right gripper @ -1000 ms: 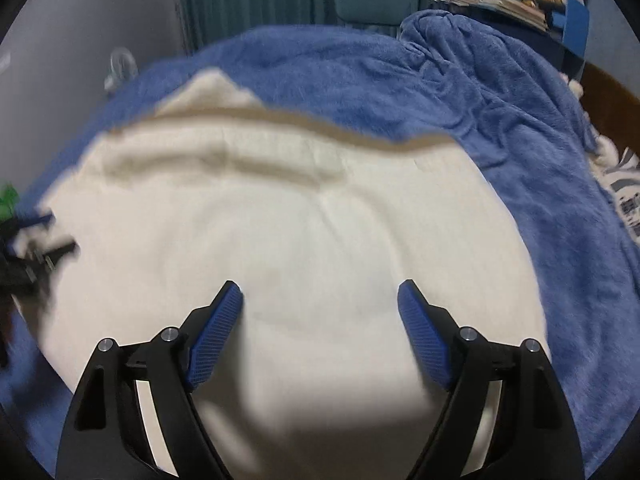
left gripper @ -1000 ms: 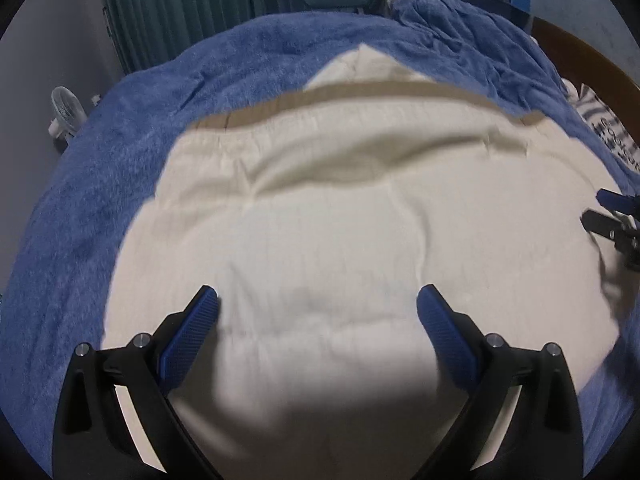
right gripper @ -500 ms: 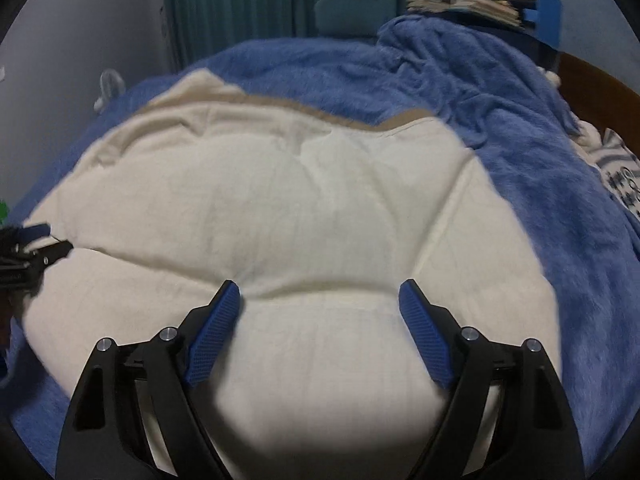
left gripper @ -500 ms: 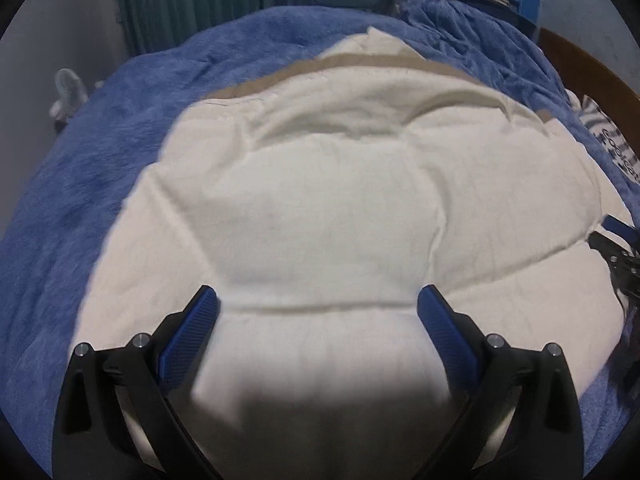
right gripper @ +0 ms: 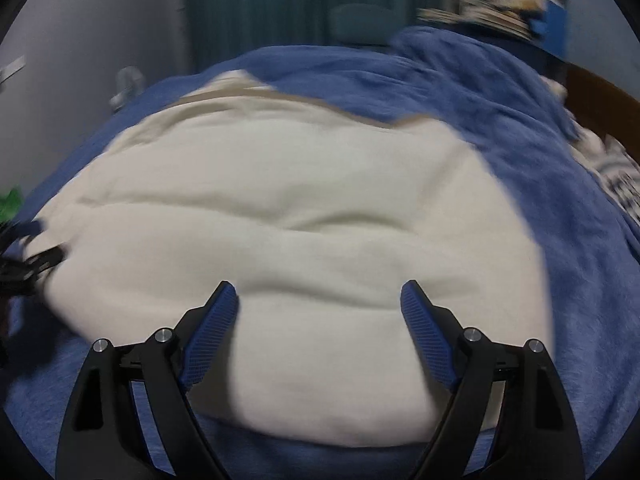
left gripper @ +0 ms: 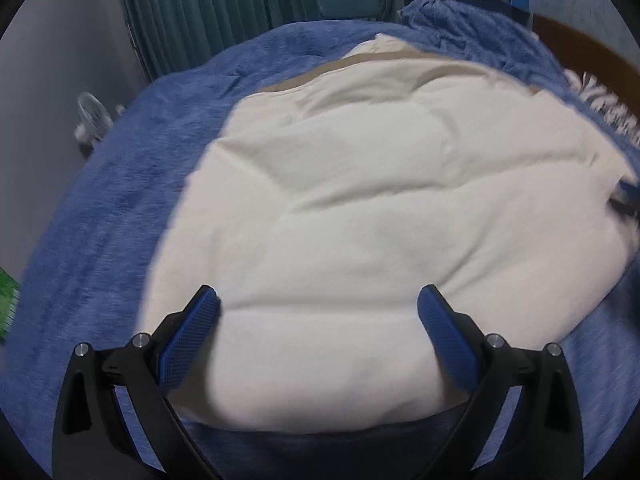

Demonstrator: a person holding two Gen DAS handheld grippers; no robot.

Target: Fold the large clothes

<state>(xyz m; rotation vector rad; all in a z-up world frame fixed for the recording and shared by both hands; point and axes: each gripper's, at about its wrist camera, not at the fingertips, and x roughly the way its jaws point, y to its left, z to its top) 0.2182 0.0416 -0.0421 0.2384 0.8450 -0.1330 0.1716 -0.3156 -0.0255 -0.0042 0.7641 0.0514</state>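
Left wrist view, reading from left to right: a blue blanket (left gripper: 100, 216) covers the bed, and on it lies the cream garment (left gripper: 380, 220), spread broad with a tan band (left gripper: 320, 74) along its far edge and shallow creases across the middle. The left gripper (left gripper: 318, 320) hangs over the near part of the cloth, its fingers (left gripper: 188, 336) spread wide with nothing grasped; whether the pads brush the fabric cannot be told. At the far right edge, a dark blurred shape is probably the other tool.

Right wrist view, same order: the left tool's tips show at the left margin by the garment's side edge, then the cream garment (right gripper: 300, 220) fills the centre, and the blue blanket (right gripper: 540, 168) rises in a heap to the right. The right gripper (right gripper: 320, 312) is likewise released, both blue pads apart above the near hem, empty.

Handling, as a judgement: the cloth looks soft, thick and limp, light for its area, likely to sag and drag on the fleecy blanket. Best taken at the near hem or near corners, one tool at each side, pinching a full layer so it lifts evenly
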